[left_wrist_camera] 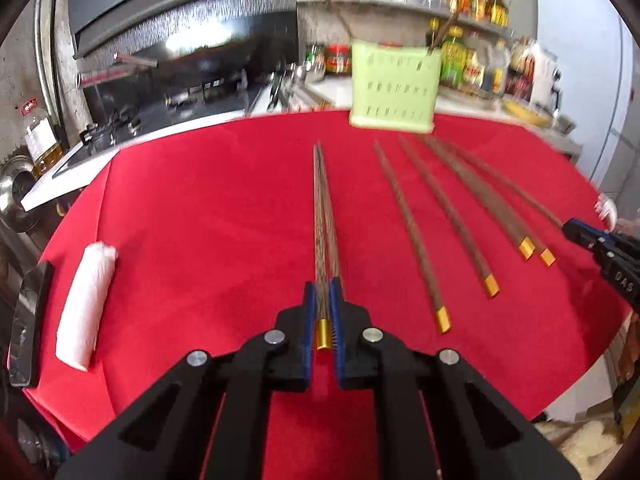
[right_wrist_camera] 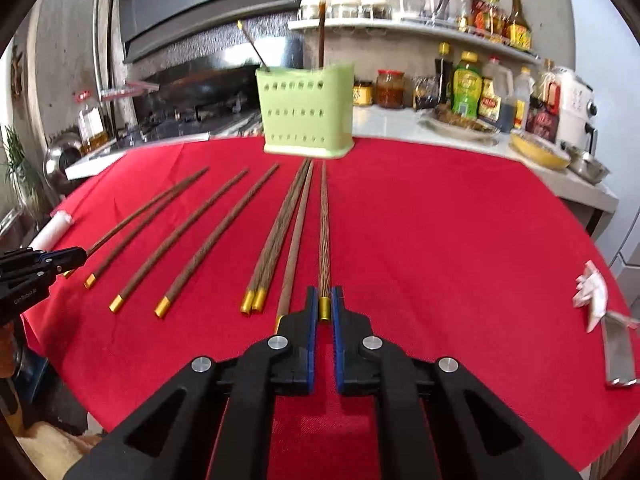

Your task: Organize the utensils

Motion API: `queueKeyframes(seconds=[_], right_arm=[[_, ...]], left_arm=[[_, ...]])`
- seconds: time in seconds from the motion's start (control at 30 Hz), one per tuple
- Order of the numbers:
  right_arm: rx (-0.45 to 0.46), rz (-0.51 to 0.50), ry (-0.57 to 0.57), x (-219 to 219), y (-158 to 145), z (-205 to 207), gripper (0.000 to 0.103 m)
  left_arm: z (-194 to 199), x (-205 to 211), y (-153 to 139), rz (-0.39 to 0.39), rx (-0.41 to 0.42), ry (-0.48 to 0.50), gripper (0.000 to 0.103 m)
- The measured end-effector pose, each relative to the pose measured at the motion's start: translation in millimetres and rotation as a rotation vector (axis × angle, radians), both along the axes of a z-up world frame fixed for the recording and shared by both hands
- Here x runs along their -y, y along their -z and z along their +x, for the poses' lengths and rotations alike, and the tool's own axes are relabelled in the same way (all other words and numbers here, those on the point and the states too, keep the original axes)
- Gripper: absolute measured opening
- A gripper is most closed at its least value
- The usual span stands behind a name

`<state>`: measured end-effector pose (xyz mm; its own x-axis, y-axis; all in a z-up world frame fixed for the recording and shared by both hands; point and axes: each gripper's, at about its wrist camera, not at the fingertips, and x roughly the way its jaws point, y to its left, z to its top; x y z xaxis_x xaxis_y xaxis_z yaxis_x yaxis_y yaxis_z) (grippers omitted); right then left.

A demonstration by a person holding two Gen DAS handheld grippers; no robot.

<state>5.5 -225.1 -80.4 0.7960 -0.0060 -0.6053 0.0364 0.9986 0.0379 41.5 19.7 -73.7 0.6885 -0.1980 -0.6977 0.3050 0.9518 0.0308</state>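
Note:
Brown chopsticks with gold end caps lie on a red tablecloth [left_wrist_camera: 200, 220]. My left gripper [left_wrist_camera: 323, 292] is shut on the capped ends of a pair of chopsticks [left_wrist_camera: 325, 216] pointing away toward a light green slotted holder [left_wrist_camera: 394, 88]. My right gripper [right_wrist_camera: 325, 294] is shut on one chopstick [right_wrist_camera: 323, 232] just behind its gold cap. The green holder [right_wrist_camera: 306, 112] stands at the far table edge with two chopsticks [right_wrist_camera: 321, 32] in it. Several loose chopsticks [right_wrist_camera: 216, 236] lie left of my right gripper. The left gripper also shows in the right wrist view [right_wrist_camera: 78, 256].
A white roll [left_wrist_camera: 86, 304] and a dark device [left_wrist_camera: 30, 324] lie at the left table edge. Crumpled white wrappers [right_wrist_camera: 592, 292] and a metal piece [right_wrist_camera: 618, 352] lie at the right. Sauce bottles [right_wrist_camera: 468, 84], bowls and a stove stand behind the table.

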Motion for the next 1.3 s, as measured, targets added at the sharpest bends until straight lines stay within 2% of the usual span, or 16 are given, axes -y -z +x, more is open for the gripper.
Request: queueKeyframes(seconds=[0.17,0.43,0.7,0.83,1.07,1.13,1.3], right_arm=[[0.060,0.010,0.014,4,-21,-9,0.007],[0.194,0.031,0.026,15,-74,-20,0.007],[0.335,0.018,0.028,21,-136,-25,0.007],[0.342,0.006,0.017,22,-149,-16,0.007],[0.289,0.015,0.017,26,-141,18,0.007],[0.309,-0.001,0.020,25,-148,19,0.007],[0.373,-0.025,0.013,23,-180,12,0.007]], left_arm=[[-4,-9,-27,-0.077,0.080,0.001,0.007],[-9,-12,-86,-0.139,0.238,0.025,0.007],[1,-10,-144,-0.168,0.376,0.039,0.007],[10,-9,-149,-0.165,0.380,0.040,0.007],[25,-9,-149,-0.121,0.405,-0.001,0.008],[30,-10,-152,-0.130,0.390,0.003,0.008],[30,-6,-163,-0.116,0.432,0.028,0.007]])
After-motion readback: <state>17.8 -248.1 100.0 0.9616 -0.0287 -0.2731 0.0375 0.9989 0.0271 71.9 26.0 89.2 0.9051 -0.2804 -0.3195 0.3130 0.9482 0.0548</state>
